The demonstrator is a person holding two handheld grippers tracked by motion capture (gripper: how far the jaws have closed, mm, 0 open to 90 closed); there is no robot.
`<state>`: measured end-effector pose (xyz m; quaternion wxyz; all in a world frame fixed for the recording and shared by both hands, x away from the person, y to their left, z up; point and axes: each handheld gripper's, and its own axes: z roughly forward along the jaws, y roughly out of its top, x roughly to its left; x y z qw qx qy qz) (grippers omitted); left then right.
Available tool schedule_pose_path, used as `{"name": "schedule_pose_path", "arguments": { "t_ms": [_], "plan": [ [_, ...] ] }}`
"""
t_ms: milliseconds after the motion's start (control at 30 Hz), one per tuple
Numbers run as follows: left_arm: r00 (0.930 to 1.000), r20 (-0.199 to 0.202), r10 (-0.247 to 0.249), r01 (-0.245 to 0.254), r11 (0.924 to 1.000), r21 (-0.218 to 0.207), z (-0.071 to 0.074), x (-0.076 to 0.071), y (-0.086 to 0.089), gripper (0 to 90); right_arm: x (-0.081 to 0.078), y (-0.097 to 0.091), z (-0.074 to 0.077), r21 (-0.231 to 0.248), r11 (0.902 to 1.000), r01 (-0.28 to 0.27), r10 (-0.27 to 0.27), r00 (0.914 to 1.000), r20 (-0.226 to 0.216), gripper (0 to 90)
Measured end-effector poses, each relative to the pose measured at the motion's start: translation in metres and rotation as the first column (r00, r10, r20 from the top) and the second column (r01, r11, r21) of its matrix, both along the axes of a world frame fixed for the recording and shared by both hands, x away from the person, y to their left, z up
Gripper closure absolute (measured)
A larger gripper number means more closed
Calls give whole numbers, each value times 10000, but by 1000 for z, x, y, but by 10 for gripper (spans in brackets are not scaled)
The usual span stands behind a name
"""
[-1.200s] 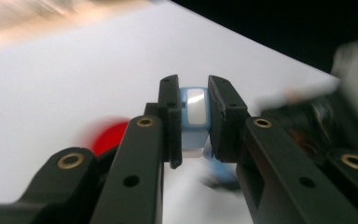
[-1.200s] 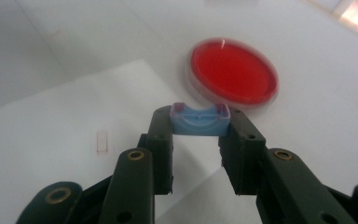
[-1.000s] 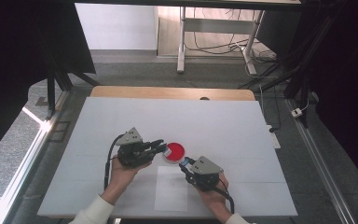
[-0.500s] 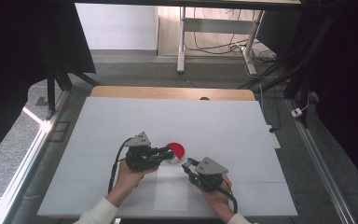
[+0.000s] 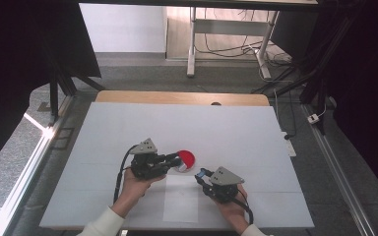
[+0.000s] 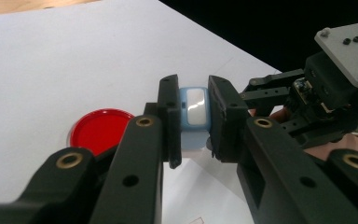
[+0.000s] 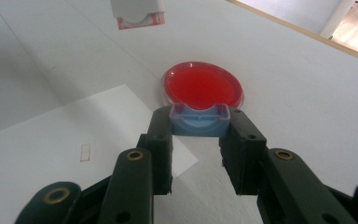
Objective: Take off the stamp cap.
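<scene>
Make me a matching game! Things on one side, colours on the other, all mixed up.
Things:
1. round dish
2. paper sheet
3. small piece held in the right gripper
4. strip along the table's far edge

Colours:
A. light blue
B. wood brown
C. red
D. white

Pairs: 1-C, 2-D, 3-A, 4-B
</scene>
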<state>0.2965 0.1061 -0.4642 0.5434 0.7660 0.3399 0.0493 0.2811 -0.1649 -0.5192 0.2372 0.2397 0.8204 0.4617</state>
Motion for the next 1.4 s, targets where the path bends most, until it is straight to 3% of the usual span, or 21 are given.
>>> {"name": "schedule_pose_path", "arguments": {
  "t_ms": [267, 500, 1033, 1233, 1400],
  "plan": [
    [10000, -13, 48, -48, 10000, -37, 0, 0, 1, 754, 0, -14, 0, 27, 10000, -37, 37, 9999, -103, 650],
    [10000, 6, 45, -45, 10000, -12, 1, -1, 2, 754, -1, -36, 1, 259, 9997, -6, 19, 9988, -488, 650],
    [9997, 181, 159, -161, 9998, 89, 3, 1, 3, 753, -11, -113, 9, 394, 9916, 1230, -1215, 9919, -382, 650],
    [9992, 348, 190, -197, 9996, 183, 6, 4, 2, 753, -9, -119, 10, 508, 9902, 1300, -1284, 9911, -350, 650],
    [9987, 496, 152, -160, 9997, 161, 11, 16, 0, 753, -6, -113, 8, 365, 9927, 1147, -1132, 9927, -416, 650]
  ]
}}
